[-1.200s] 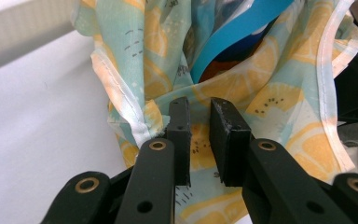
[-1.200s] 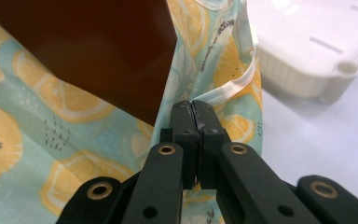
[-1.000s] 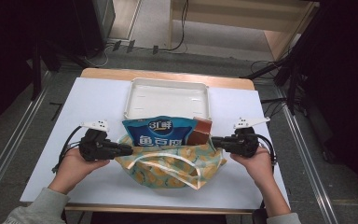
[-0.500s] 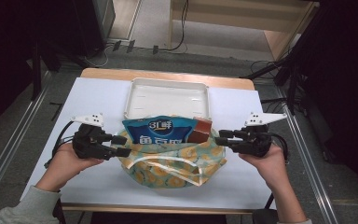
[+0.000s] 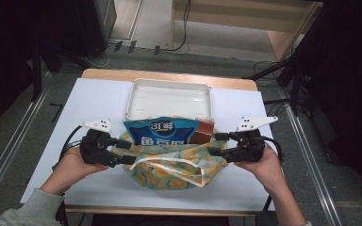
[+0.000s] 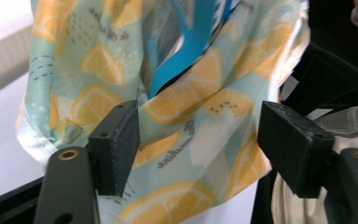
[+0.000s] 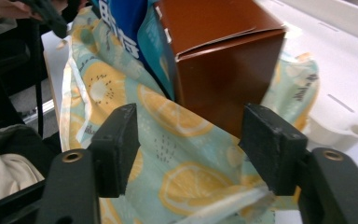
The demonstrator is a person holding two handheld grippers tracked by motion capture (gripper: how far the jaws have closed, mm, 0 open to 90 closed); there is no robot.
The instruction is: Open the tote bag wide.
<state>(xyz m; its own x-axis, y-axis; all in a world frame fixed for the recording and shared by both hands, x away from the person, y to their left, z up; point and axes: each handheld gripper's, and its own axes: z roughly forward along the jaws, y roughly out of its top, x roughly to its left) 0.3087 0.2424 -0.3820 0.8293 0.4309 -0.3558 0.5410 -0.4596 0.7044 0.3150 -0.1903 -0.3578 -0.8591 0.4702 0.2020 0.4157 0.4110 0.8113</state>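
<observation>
My left gripper and right gripper have just been opening, jaws wide beside the bag, gripping nothing.

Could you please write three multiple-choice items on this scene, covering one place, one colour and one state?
1. Where is the white tray?
A. behind the lemon-print bag
B. on the floor
C. inside the bag

2. What colour is the box in the bag?
A. green
B. brown
C. white

3. How do the left gripper and right gripper stand?
A. both open
B. both clamped on the box
C. one shut

Answers: A, the tray lies just beyond the bag; B, the right gripper view shows a brown carton; A, the fingers stand apart, having just been opening, with cloth between them unpressed.
</observation>
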